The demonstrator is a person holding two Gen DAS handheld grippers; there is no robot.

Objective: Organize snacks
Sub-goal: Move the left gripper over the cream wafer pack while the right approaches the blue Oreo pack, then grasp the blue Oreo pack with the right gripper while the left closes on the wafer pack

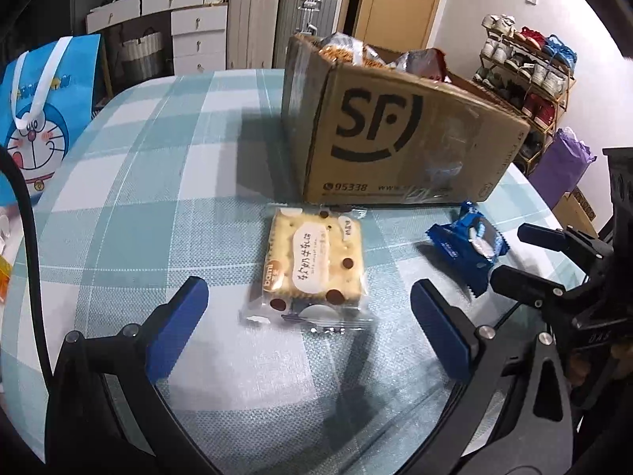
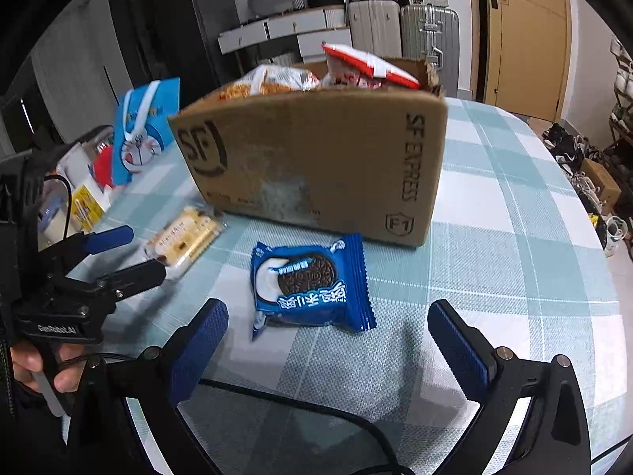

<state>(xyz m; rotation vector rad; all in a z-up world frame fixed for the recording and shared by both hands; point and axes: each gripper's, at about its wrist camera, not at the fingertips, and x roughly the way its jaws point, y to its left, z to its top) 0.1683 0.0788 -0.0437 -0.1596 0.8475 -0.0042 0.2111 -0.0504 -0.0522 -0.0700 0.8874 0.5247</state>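
Both grippers spread wide, empty: left gripper (image 1: pixel 308 308) straddles the cracker packet (image 1: pixel 312 267), right gripper (image 2: pixel 328 340) just short of the blue cookie packet (image 2: pixel 310 287). Slick wrappers may slip sideways off the pads on closing.

Cartoon gift bag (image 1: pixel 41 118), suitcases (image 1: pixel 306 12), shoe rack (image 1: pixel 526 75)

Cracker pack (image 1: pixel 312 267), blue cookie pack (image 2: pixel 312 285) flat
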